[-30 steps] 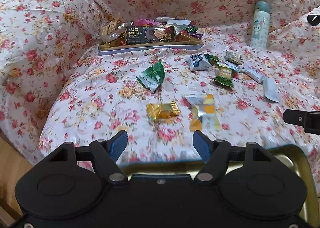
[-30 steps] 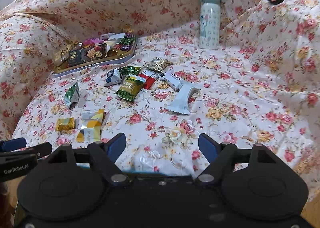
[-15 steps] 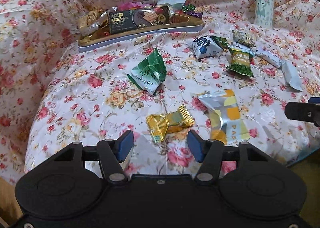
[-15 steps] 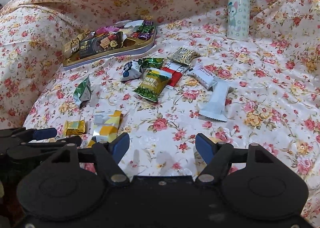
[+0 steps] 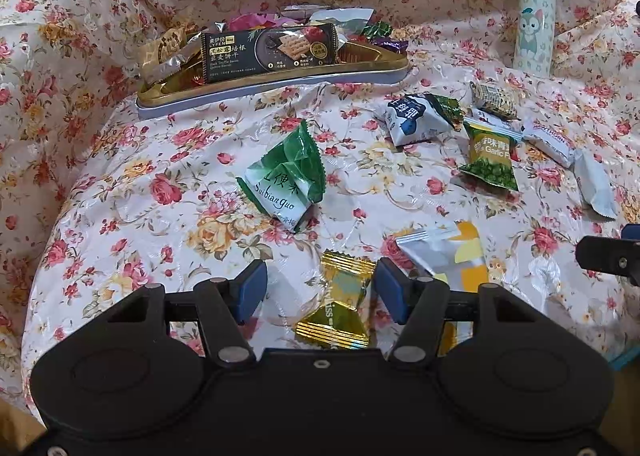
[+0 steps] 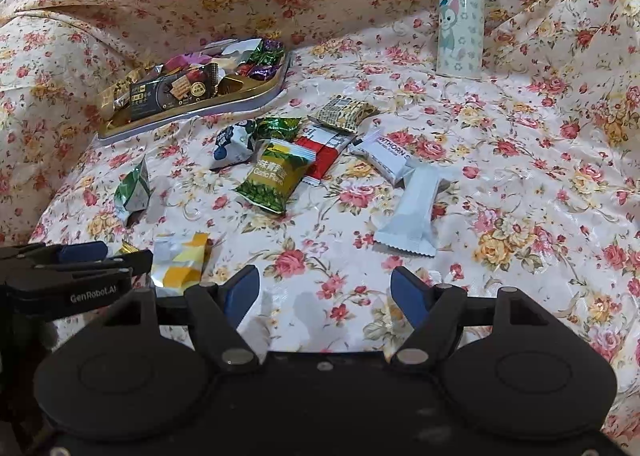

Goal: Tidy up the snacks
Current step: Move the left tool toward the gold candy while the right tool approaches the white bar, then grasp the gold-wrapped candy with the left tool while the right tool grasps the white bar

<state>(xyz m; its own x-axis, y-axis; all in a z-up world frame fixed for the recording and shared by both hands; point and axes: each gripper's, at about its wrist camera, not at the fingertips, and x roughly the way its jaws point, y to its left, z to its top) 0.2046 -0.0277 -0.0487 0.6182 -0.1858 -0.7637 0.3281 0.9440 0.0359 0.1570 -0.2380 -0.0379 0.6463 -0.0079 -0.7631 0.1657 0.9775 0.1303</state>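
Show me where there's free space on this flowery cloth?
Bare cloth lies right of the white wrapper, below the bottle, and between the tray and the green packet. The cluster around the garlic pea packet is crowded.

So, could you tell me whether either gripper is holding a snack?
Nothing is held: the gold candy lies between the left gripper's open jaws, ungripped; the right gripper is empty.

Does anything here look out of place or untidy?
Yes. Many snacks lie loose on the floral cloth outside the tray, such as the gold candy and white wrapper. The bottle stands upright.
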